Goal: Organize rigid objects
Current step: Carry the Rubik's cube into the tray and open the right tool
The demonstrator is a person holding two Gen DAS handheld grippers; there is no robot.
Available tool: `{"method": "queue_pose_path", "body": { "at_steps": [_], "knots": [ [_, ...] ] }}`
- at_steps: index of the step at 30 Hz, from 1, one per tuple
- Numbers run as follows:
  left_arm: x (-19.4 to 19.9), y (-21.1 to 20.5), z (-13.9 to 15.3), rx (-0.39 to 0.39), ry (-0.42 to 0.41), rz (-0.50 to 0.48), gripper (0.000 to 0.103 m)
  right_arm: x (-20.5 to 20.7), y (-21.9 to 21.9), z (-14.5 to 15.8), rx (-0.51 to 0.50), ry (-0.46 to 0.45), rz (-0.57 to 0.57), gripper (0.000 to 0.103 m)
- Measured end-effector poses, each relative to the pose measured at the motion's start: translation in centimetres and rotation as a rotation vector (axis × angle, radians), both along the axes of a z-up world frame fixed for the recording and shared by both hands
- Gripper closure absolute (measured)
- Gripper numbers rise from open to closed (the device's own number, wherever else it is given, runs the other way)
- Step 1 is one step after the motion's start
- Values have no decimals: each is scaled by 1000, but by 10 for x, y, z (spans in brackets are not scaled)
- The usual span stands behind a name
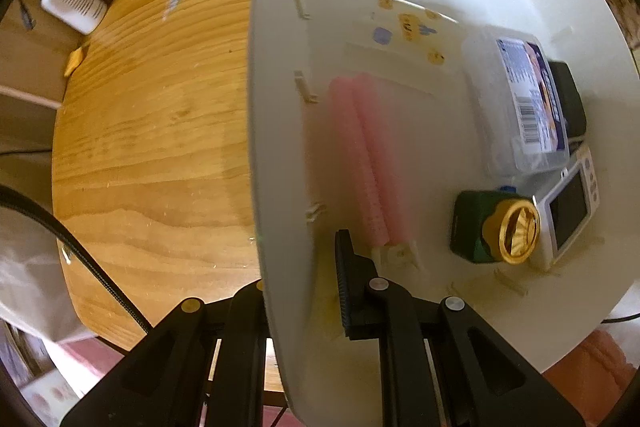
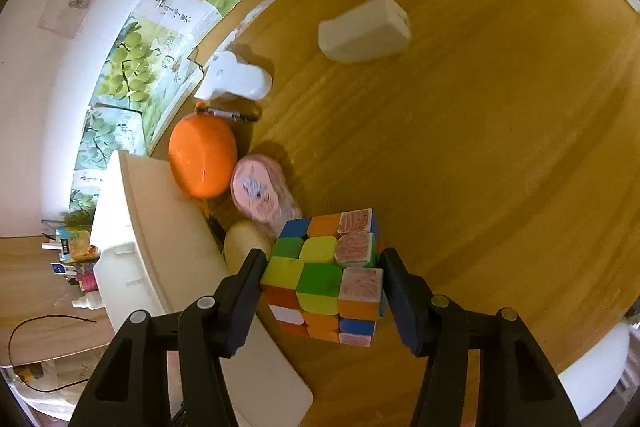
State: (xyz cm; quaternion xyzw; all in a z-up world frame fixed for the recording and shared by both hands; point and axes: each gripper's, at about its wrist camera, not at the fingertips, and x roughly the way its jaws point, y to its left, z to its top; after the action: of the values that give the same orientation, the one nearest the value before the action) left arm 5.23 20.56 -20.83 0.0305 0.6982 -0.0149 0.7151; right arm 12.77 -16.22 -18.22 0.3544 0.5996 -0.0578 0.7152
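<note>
My left gripper (image 1: 298, 267) is shut on the side wall of a white plastic bin (image 1: 276, 131), one finger inside and one outside. In the bin lie two pink rods (image 1: 360, 155), a clear labelled box (image 1: 520, 99), a green bottle with a gold cap (image 1: 492, 227) and a small white camera (image 1: 568, 207). My right gripper (image 2: 322, 267) is shut on a Rubik's cube (image 2: 324, 275), with a pad pressed on each side of it, right beside the white bin (image 2: 160, 235).
On the wooden table (image 2: 480, 147) lie an orange egg-shaped case (image 2: 202, 157), a pink round tin (image 2: 260, 191), a beige oval thing (image 2: 244, 243), a white block (image 2: 364, 29) and a white plug-like piece (image 2: 236, 77). Grape-print cartons (image 2: 160, 59) line the wall.
</note>
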Motion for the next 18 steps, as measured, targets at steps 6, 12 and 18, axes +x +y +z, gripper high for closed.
{"method": "queue_pose_path", "body": {
  "at_steps": [6, 12, 18],
  "knots": [
    [0, -5, -1, -9, 2, -65, 89, -27, 3, 3, 51, -38, -56, 45],
    [-1, -7, 1, -26, -7, -118, 89, -45, 16, 23, 75, -117, -66, 45],
    [-8, -6, 8, -34, -9, -132, 89, -59, 38, 58, 60, -221, 13, 44]
  ]
}}
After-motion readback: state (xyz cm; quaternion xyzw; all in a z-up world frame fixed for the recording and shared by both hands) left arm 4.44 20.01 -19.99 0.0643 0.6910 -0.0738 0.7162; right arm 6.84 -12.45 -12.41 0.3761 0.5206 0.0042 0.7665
